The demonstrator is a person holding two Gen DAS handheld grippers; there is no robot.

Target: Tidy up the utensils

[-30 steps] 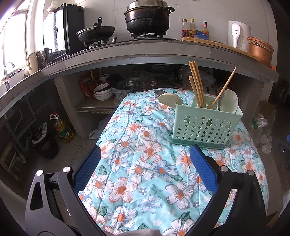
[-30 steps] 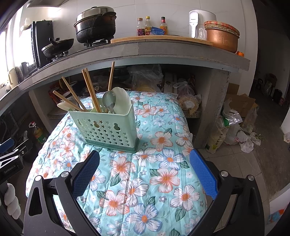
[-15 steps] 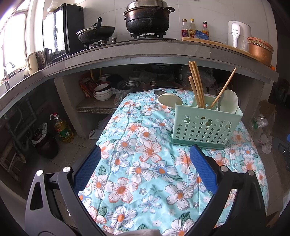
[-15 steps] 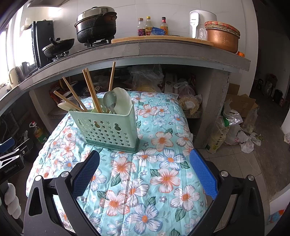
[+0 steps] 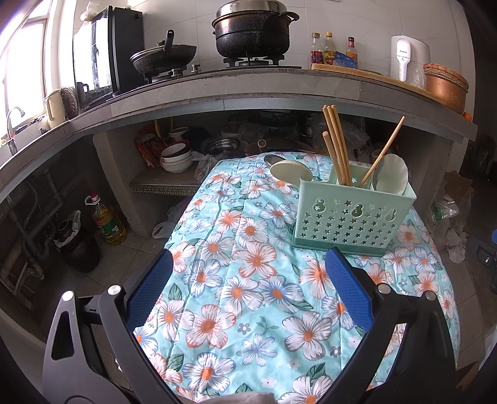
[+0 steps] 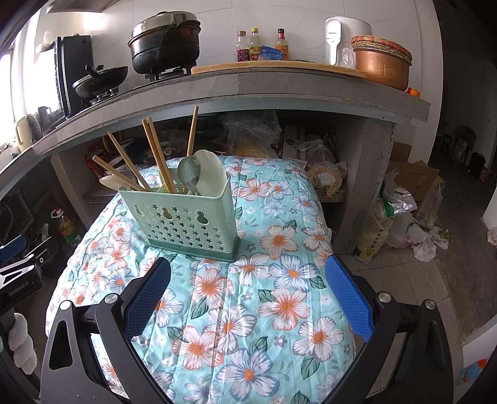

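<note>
A mint green utensil caddy [image 5: 351, 217] with star cut-outs stands on the floral tablecloth [image 5: 236, 279]; it also shows in the right wrist view [image 6: 186, 220]. Wooden chopsticks [image 5: 335, 146] stand in it, with a white ladle [image 5: 391, 175] and a metal spoon [image 6: 189, 174] in one end section. A cream spoon [image 5: 289, 170] shows beyond the caddy's left end. My left gripper [image 5: 248, 270] is open and empty, in front of the caddy. My right gripper [image 6: 248, 273] is open and empty, just short of the caddy.
A concrete kitchen counter [image 5: 248, 90] with a black pot [image 5: 253, 28] and wok runs behind the table. Bowls [image 5: 175, 158] and an oil bottle [image 5: 107, 219] sit under it. Bags [image 6: 397, 217] lie on the floor to the right.
</note>
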